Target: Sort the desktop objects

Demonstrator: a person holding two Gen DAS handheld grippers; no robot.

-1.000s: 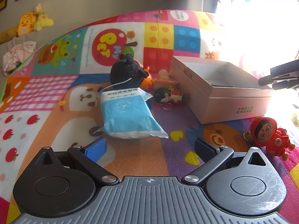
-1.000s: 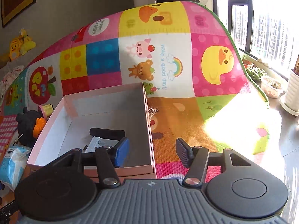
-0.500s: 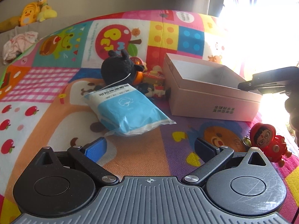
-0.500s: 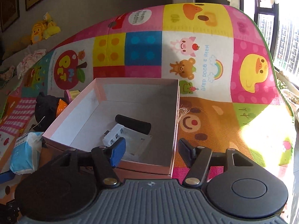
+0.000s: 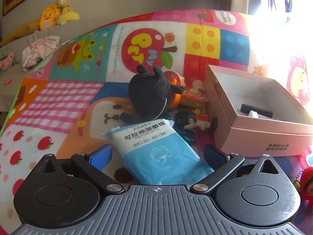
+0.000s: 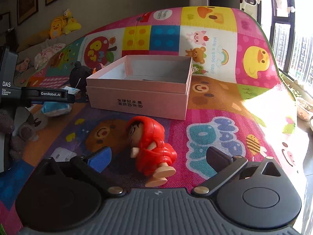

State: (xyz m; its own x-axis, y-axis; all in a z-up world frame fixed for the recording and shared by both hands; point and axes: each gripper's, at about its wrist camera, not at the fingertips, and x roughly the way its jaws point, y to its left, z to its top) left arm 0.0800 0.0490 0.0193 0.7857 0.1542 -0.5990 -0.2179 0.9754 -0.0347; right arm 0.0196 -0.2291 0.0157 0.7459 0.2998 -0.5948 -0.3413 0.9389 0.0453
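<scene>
Your left gripper (image 5: pixel 157 154) gapes around the blue packet (image 5: pixel 156 152), left of the box (image 5: pixel 254 137). Your right gripper (image 6: pixel 157 156) stands open astride the red doll (image 6: pixel 150 143) before that box (image 6: pixel 140 98).

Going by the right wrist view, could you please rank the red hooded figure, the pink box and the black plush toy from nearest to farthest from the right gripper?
1. Red hooded figure: lying on the mat between the open fingers of the right gripper.
2. Pink box: straight ahead, beyond the figure.
3. Black plush toy: farthest, off to the left behind the box's left corner.

Wipes pack (image 5: pixel 156 148) lies before plush (image 5: pixel 150 94), box (image 5: pixel 254 121) to their right.
</scene>
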